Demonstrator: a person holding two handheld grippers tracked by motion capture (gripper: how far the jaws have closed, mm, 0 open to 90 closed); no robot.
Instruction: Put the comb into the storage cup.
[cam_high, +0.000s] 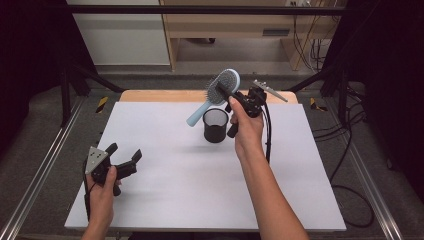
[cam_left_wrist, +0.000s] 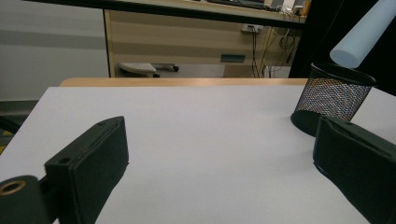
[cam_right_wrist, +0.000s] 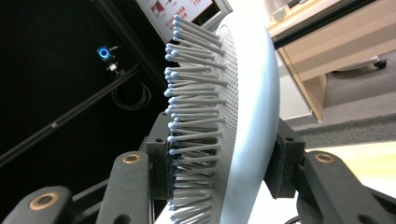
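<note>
Black claws (cam_high: 123, 159) (cam_high: 223, 91), brass-coloured screws, grey triangular plates; forearms seemingly sleeveless.

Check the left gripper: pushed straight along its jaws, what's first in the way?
Left gripper is open over bare white table. Straight ahead looks free to the far edge; the black mesh cup sits right of that line, though depth is unclear.

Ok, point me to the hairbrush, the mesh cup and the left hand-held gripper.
hairbrush (cam_high: 223, 86): high view, bristle head.
mesh cup (cam_high: 215, 125): high view, black side wall.
left hand-held gripper (cam_high: 125, 153): high view, between its open jaws.
</note>
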